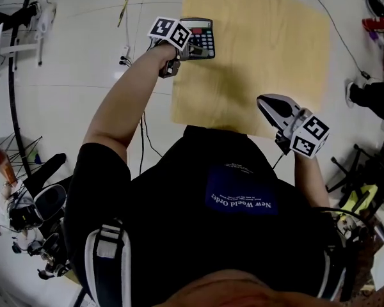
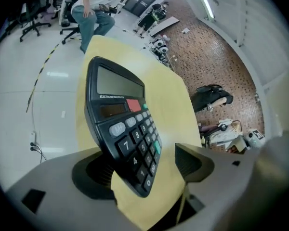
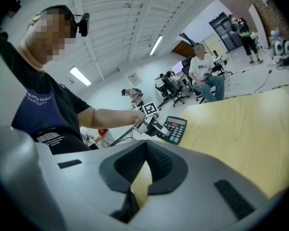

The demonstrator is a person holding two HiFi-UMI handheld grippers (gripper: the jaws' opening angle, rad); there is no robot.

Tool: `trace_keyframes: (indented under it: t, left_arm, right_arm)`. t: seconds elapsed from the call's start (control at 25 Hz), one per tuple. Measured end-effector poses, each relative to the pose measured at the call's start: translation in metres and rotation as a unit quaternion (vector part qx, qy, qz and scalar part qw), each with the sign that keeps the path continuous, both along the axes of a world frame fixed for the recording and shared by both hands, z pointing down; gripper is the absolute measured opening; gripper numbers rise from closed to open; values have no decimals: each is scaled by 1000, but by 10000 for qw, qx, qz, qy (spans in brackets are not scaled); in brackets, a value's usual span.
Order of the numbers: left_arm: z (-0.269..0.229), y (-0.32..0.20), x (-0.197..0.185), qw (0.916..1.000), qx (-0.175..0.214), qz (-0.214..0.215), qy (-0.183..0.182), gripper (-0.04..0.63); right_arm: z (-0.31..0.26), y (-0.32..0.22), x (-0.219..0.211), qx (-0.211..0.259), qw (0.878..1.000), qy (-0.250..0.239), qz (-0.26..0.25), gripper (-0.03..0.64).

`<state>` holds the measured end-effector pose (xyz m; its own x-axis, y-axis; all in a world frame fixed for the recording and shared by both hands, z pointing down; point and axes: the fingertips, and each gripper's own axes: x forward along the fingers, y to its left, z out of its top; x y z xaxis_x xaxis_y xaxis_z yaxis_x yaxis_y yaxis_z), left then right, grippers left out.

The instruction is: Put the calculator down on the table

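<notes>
A black desk calculator (image 1: 198, 37) lies near the far left corner of the light wooden table (image 1: 262, 50). My left gripper (image 1: 191, 51) reaches over that corner, its jaws standing wide on either side of the calculator's (image 2: 125, 129) lower end. The right pad (image 2: 190, 160) is clear of it, with bare table (image 2: 176, 109) showing in the gap; the left pad sits close behind its edge. My right gripper (image 1: 269, 104) hovers above the table's near edge, shut with nothing in it. From the right gripper (image 3: 145, 150) view, the calculator (image 3: 175, 129) appears far off.
The calculator lies close to the table's left edge, with white floor and cables (image 1: 143, 133) beyond it. Stands and gear (image 1: 25, 203) crowd the lower left, more equipment (image 1: 371, 94) the right. People sit on office chairs (image 2: 86, 13) far off.
</notes>
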<state>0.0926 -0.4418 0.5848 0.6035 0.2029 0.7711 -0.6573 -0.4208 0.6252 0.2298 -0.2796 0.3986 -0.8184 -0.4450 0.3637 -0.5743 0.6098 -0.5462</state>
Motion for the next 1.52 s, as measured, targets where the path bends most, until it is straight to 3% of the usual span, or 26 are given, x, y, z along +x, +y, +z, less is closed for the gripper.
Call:
trace_keyframes:
  t: [0.04, 0.2, 0.32, 0.44, 0.48, 0.56, 0.64, 0.68, 0.76, 0.84, 0.92, 1.04, 1.24, 1.32, 1.36, 1.52]
  left_arm:
    - [-1, 1, 2, 10000, 24, 66, -40, 365]
    - [19, -9, -18, 9963, 329, 219, -765, 364]
    - [20, -16, -29, 9950, 404, 151, -902, 364]
    - [11, -27, -46, 9862, 913, 448, -1310, 364]
    - [4, -31, -47, 9864, 1012, 389, -1235, 364]
    - [-20, -35, -41, 9911, 1143, 45, -682, 364]
    - [-55, -31, -30, 9911, 1262, -338, 251, 364]
    - [-74, -26, -25, 9866, 1324, -486, 815, 364]
    - [-103, -19, -23, 9650, 1506, -728, 2021, 364]
    - [-98, -17, -35, 9298, 1773, -967, 3076, 364]
    - [-77, -12, -47, 8945, 2054, -1139, 3805, 364]
    - [-95, 8, -53, 8529, 2466, -1132, 4460, 361]
    - [-162, 36, -83, 7935, 3339, -1436, 4881, 52]
    - [-176, 54, -86, 7749, 3519, -1400, 5061, 8]
    - [-180, 66, -83, 7695, 3590, -1288, 5122, 8]
    - [-182, 111, -60, 7647, 3720, -836, 5195, 8]
  right_arm:
    - [0, 0, 4, -2, 10000, -3, 35, -14]
    - [1, 5, 15, -12, 9999, -4, 104, -14]
    - [-2, 6, 16, 28, 9999, -37, 100, -14]
    - [-6, 6, 17, 68, 9999, -31, 92, -14]
    - [-9, 5, 18, 91, 9999, -22, 86, -14]
    - [-18, 4, 20, 169, 9998, -5, 79, -14]
    - [-30, 1, 22, 276, 9996, 17, 86, -14]
    - [-35, -1, 22, 343, 9994, 27, 95, -14]
    - [-27, -11, 18, 523, 9985, 15, 132, -14]
    - [21, -28, 8, 727, 9972, -30, 187, -14]
    - [78, -42, 3, 887, 9957, -75, 241, -12]
    - [92, -50, 8, 1140, 9929, -93, 325, -14]
    - [46, -42, -1, 1710, 9843, 53, 433, -14]
    - [36, -36, -3, 1882, 9809, 72, 479, -14]
    - [33, -33, -2, 1953, 9794, 75, 513, -14]
    - [22, -24, 3, 2098, 9752, 3, 705, -14]
